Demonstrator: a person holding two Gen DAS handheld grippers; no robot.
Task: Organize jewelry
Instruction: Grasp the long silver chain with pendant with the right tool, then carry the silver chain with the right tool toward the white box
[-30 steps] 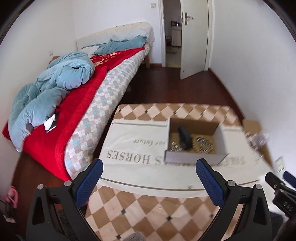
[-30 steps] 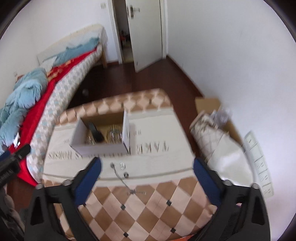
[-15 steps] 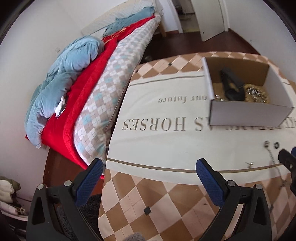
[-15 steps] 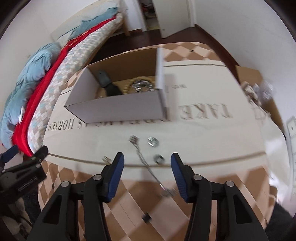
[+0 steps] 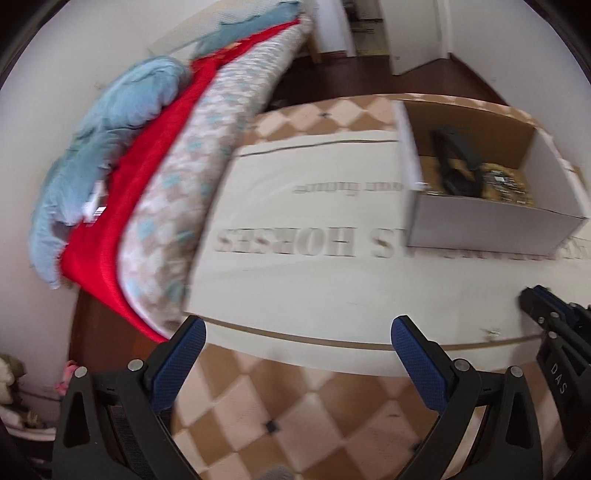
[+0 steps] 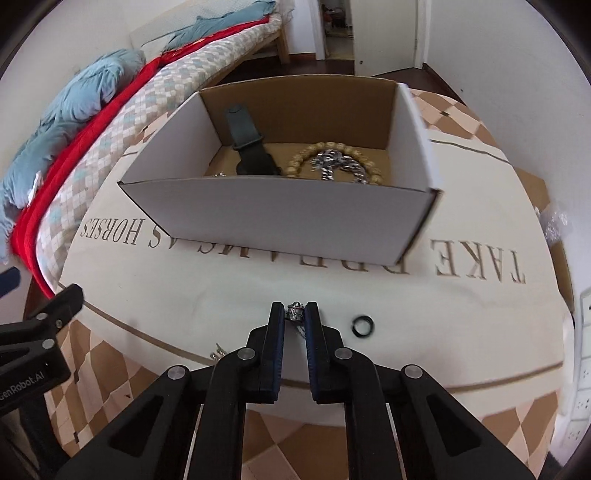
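Note:
A white cardboard box (image 6: 280, 218) stands on the cloth-covered table. It holds a black watch (image 6: 248, 147), a wooden bead bracelet (image 6: 373, 168) and a silver chain bracelet (image 6: 334, 164). My right gripper (image 6: 295, 314) is shut on a silver necklace (image 6: 294, 311) on the cloth in front of the box. A dark ring (image 6: 362, 326) lies just right of it, and a small silver piece (image 6: 218, 354) lies to its left. My left gripper (image 5: 297, 350) is open and empty above the table's near edge. The box also shows in the left wrist view (image 5: 491, 229).
A bed (image 6: 122, 110) with a red blanket and blue duvet runs along the left of the table. A brown carton (image 6: 554, 258) sits on the floor at the right. A white door stands open at the back (image 6: 388, 33).
My right gripper dropped to the cloth and closed from half open onto the necklace. My left gripper came lower and shifted left; it stayed open.

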